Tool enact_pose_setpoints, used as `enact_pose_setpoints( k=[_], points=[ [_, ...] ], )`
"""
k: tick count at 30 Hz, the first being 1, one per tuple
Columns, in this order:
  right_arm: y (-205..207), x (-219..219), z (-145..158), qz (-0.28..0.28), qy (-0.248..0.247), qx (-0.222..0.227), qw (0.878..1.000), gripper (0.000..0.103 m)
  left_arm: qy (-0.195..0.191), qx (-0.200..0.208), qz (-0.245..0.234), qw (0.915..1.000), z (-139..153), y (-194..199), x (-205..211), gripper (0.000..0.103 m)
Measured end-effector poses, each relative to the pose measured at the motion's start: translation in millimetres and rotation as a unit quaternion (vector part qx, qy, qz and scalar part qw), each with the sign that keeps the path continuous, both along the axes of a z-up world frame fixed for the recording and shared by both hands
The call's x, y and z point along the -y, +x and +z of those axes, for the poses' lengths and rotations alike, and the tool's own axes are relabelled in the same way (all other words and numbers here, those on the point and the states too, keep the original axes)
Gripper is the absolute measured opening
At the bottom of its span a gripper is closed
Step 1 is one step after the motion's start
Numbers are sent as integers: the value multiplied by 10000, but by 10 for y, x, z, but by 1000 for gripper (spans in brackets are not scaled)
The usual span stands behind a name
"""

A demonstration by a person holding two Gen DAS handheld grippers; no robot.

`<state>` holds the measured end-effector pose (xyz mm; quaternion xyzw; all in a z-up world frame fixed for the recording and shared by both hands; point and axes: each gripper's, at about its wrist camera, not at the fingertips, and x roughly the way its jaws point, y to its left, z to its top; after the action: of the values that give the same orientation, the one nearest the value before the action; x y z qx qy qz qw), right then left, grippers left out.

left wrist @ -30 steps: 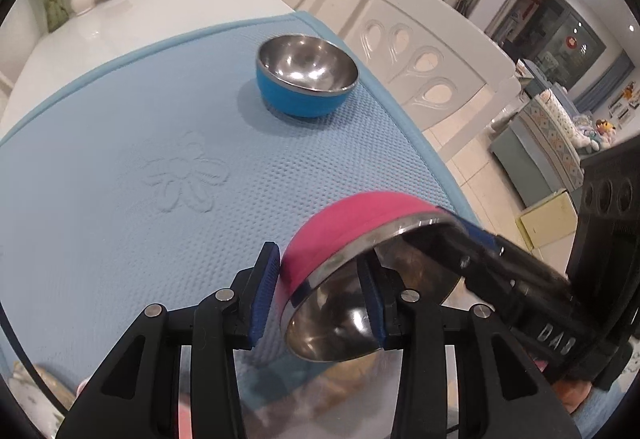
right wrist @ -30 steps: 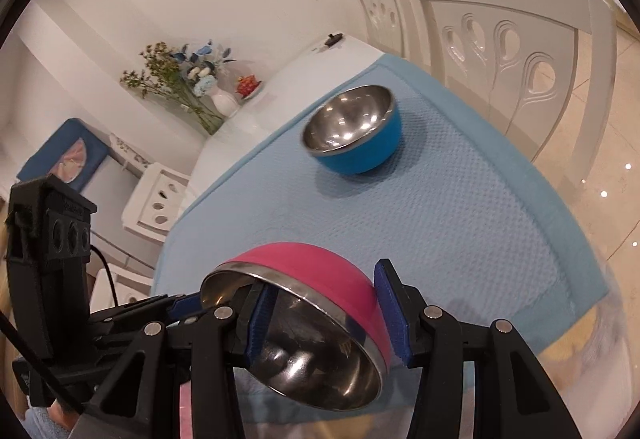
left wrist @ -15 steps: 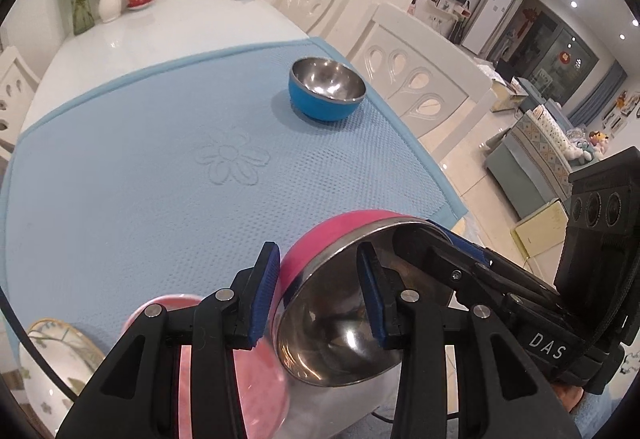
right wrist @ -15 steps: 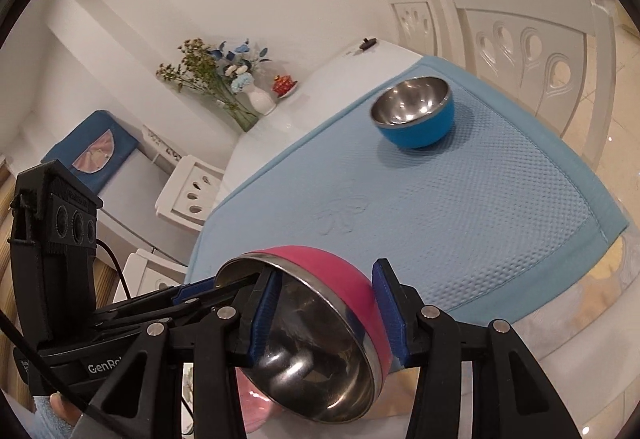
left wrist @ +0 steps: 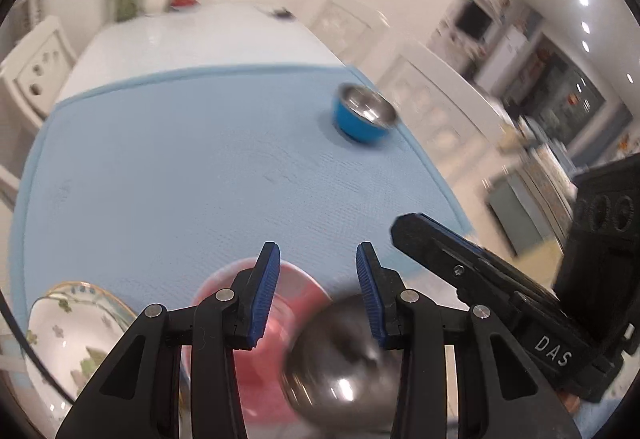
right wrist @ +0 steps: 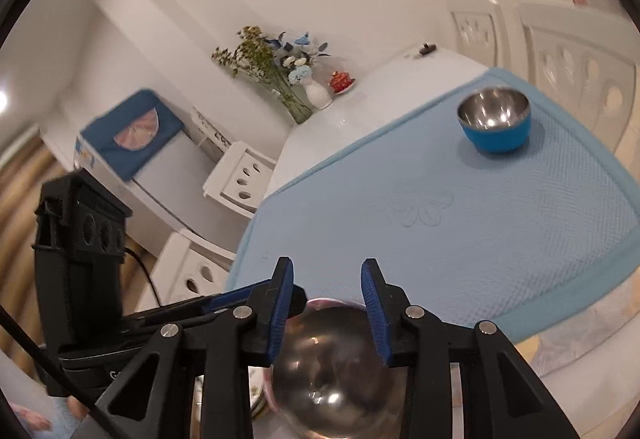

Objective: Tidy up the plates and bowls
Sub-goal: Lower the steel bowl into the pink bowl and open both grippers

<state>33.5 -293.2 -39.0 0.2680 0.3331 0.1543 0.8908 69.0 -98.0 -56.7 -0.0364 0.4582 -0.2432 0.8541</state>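
A steel-lined pink bowl [left wrist: 344,363] lies blurred below both grippers, over the right part of a pink dish [left wrist: 224,295] at the near edge of the blue mat. In the right wrist view the same bowl [right wrist: 332,371] shows its shiny inside under the fingers. My left gripper [left wrist: 317,259] stands open with nothing between its pads. My right gripper [right wrist: 327,271] is closing, also with nothing between its pads. A blue steel-lined bowl [left wrist: 362,117] stands upright at the mat's far right, also in the right wrist view [right wrist: 494,123].
A white flowered plate [left wrist: 68,335] sits left of the pink dish. The blue mat [left wrist: 180,167] covers the near half of the white table [left wrist: 192,39]. A flower vase [right wrist: 318,95] and a small red pot [right wrist: 342,81] stand at the far end. White chairs [right wrist: 576,59] line the sides.
The pink bowl has left both pairs of jaws and dropped below them by the pink dish. Both grippers drew back from the blue bowl. The right jaws have narrowed.
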Motion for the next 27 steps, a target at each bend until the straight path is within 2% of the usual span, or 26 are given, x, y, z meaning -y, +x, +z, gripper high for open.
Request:
enact_pose_setpoints(
  k=[1, 2, 4, 5, 7, 10, 14, 17, 27],
  points=[
    [59, -90, -33, -7, -140, 81, 9999, 30, 63, -9, 241, 9997, -154, 102, -39, 36],
    [147, -173, -112, -72, -271, 54, 9996, 26, 178, -260, 526, 9981, -387, 252, -75, 36],
    [360, -318, -318, -31, -534, -169, 9984, 22, 66, -611, 736, 9954, -646, 374, -140, 36],
    [487, -386, -474, 11, -669, -351, 9971, 22, 10, -622, 880, 9942, -724, 399, -186, 36],
    [557, -437, -624, -95, -775, -393, 9962, 22, -133, -593, 1199, 9909, -810, 422, -283, 37],
    [621, -517, -749, -14, -697, -483, 9964, 22, -158, -667, 1214, 9902, -822, 446, -367, 38],
    [716, -626, -784, 372, -766, -602, 9945, 22, -159, -743, 1203, 9898, -736, 377, -519, 38],
    [679, -627, -749, 575, -787, -605, 9934, 22, 52, -699, 1239, 9898, -688, 311, -626, 38],
    [456, -608, -546, 772, -926, -475, 9916, 23, -45, -782, 1498, 9856, -614, 134, -769, 42]
  ],
)
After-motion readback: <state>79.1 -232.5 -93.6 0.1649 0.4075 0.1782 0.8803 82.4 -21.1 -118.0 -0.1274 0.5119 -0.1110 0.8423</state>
